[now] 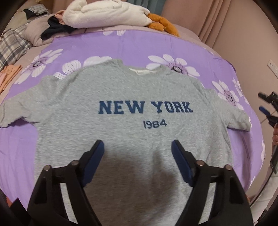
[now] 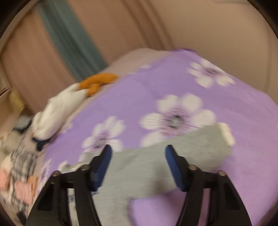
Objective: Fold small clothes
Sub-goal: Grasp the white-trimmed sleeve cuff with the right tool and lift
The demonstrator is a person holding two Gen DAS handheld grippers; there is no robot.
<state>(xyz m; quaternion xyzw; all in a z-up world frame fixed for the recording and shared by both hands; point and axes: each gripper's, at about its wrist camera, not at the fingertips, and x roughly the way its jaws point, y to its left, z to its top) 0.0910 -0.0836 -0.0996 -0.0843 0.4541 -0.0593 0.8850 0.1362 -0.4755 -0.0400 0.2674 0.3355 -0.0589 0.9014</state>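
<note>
A grey T-shirt (image 1: 132, 97) with "NEW YORK 1984" in blue letters lies flat, front up, on a purple flowered sheet (image 1: 121, 45). My left gripper (image 1: 137, 145) hovers over the shirt's lower middle, jaws apart, nothing between the blue pads. In the blurred right wrist view my right gripper (image 2: 138, 150) stands open above the shirt's right sleeve (image 2: 191, 144), which ends in a white tag or cuff edge (image 2: 226, 133). The right gripper also shows at the far right edge of the left wrist view as a dark shape (image 1: 269, 107).
A pile of clothes sits at the far edge of the bed: a white fleece (image 1: 107, 13), an orange garment (image 1: 163, 24) and dark pieces (image 1: 53, 27). Plaid fabric (image 1: 12, 45) and pink folded items (image 1: 8, 76) lie at the left. Beige curtains (image 2: 191, 26) hang behind.
</note>
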